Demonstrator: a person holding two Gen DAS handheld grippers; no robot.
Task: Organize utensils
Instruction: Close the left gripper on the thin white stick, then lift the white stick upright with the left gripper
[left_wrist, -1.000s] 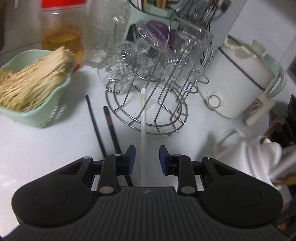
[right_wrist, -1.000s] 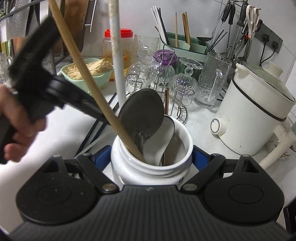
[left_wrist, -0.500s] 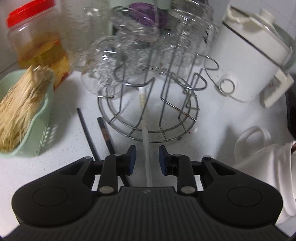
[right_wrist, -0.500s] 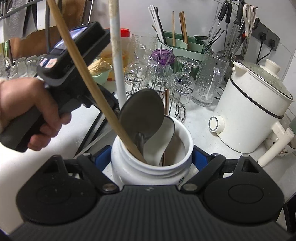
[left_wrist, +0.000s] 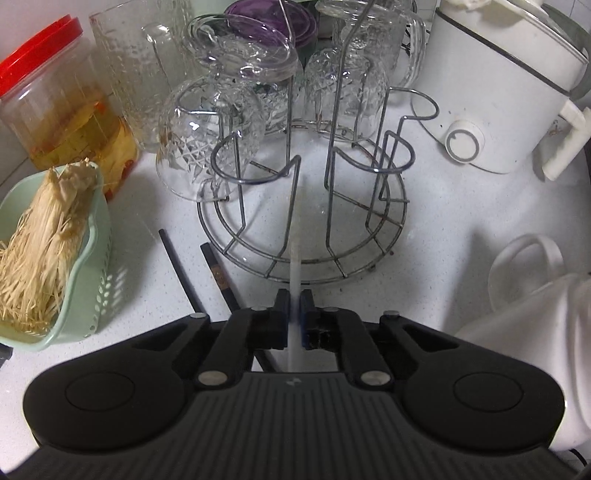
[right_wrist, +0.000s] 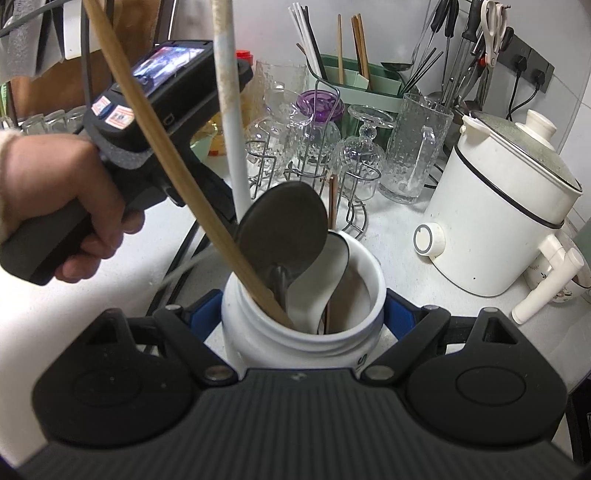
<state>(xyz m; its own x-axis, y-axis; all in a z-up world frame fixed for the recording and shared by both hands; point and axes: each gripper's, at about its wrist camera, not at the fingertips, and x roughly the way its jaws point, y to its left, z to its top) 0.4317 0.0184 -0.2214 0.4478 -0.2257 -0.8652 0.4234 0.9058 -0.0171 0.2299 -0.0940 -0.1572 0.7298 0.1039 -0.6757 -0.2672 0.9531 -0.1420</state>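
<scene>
A thin white chopstick lies on the counter, its far end at the wire glass rack. My left gripper is closing on it, pads against its sides. Two black chopsticks lie just to its left. In the right wrist view my right gripper is shut on a white jar. The jar holds a wooden handle, a white handle, a dark spoon and a white spoon. A hand holds the left gripper's body left of the jar.
A green basket of dried strands and a red-lidded jar stand at left. Upturned glasses hang on the rack. A white cooker sits at right, a white jug nearer. A green utensil holder stands at the back wall.
The left gripper moved toward the rack and rolled a little, and its jaws went from apart around the white chopstick to closed on it. The right gripper and jar stayed put.
</scene>
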